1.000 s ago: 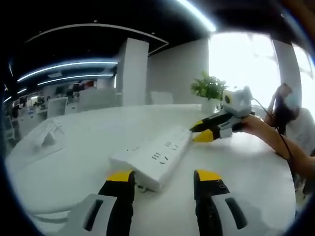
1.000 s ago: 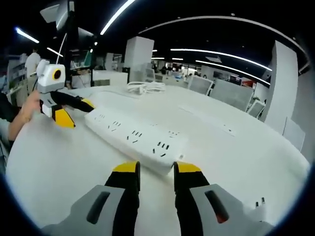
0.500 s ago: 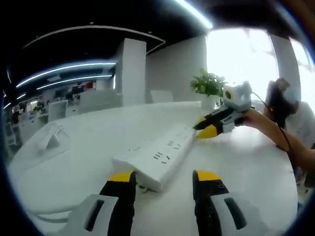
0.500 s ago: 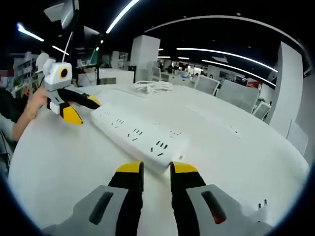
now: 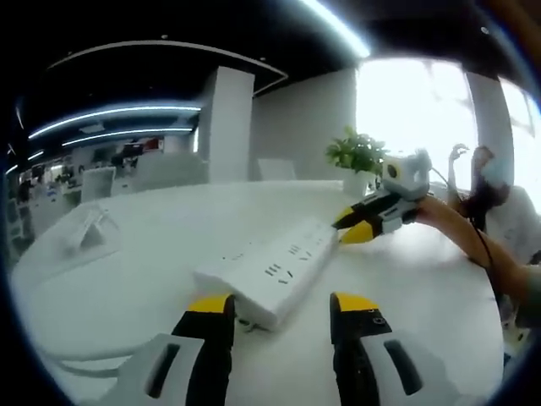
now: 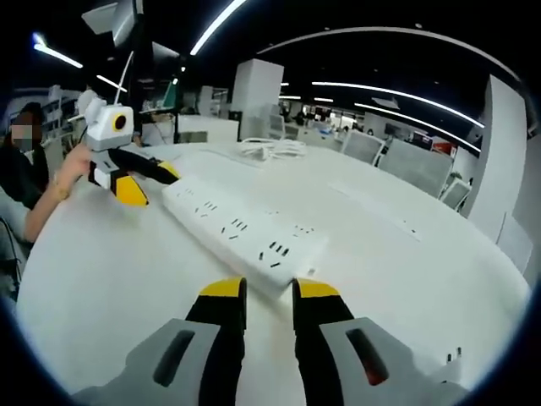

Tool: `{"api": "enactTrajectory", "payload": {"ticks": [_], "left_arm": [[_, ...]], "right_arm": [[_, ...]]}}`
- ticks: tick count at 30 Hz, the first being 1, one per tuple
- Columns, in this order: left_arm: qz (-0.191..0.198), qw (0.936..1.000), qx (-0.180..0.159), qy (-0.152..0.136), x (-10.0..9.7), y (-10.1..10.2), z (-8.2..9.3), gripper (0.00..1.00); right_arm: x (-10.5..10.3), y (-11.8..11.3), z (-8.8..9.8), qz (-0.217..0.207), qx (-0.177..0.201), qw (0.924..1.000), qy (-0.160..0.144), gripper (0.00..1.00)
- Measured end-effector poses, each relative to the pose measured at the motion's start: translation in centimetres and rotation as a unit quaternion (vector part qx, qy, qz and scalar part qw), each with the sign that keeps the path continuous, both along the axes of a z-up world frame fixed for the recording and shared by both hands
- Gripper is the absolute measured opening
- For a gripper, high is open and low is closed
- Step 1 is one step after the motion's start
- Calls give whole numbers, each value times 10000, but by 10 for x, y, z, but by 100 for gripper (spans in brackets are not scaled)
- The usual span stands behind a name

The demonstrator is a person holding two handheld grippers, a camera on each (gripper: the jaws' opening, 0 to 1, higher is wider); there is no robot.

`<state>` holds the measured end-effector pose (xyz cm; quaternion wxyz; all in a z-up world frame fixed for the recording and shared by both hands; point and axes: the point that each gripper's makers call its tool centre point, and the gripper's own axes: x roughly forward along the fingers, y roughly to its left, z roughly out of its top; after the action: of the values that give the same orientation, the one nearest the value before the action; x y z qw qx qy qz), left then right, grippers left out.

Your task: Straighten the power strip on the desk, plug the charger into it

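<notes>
The long white plastic power strip (image 5: 269,272) lies on the white tabletop (image 5: 144,279) with one end just ahead of my parted, empty left tongs (image 5: 275,309) and the other beside my narrowly gapped, empty right tongs (image 6: 258,290).

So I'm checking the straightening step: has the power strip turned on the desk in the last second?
Cannot tell. The power strip keeps about the same angle to the left gripper and the potted plant; small shifts match camera motion.
</notes>
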<state>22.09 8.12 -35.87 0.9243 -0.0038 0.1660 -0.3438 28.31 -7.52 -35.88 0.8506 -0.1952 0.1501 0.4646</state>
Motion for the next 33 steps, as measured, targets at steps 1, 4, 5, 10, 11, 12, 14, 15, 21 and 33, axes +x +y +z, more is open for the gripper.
{"api": "enactTrajectory", "payload": {"ticks": [1,4,5,10,11,12,14,15,21,33], "left_arm": [[16,10000,-4,1,0,1,0,45],[32,10000,-18,13,1,1,0,45],[43,10000,10,5,1,2,0,45],[57,9999,119,-46,0,1,-1,45],[67,9999,103,-41,0,1,-1,45],[77,9999,91,-59,0,1,0,45],[87,9999,19,-98,1,1,4,45],[95,9999,-40,-126,2,2,7,45],[304,9991,-166,-255,9,10,19,45],[216,9965,-82,-803,11,-1,35,48]], "right_arm": [[0,0,0,-6,-7,10000,-5,20],[1,0,0,-35,22,10000,-1,20],[2,-1,0,-36,45,10000,2,20],[2,-1,1,-26,84,10000,1,20],[2,-2,1,-23,85,10000,-5,19],[2,-2,2,-23,86,10000,-14,19],[2,-3,3,-32,87,10000,-29,19],[3,-3,4,-45,90,9999,-46,19],[9,-16,18,-348,291,9988,-166,19],[18,-67,74,-1537,765,9808,-924,20]]}}
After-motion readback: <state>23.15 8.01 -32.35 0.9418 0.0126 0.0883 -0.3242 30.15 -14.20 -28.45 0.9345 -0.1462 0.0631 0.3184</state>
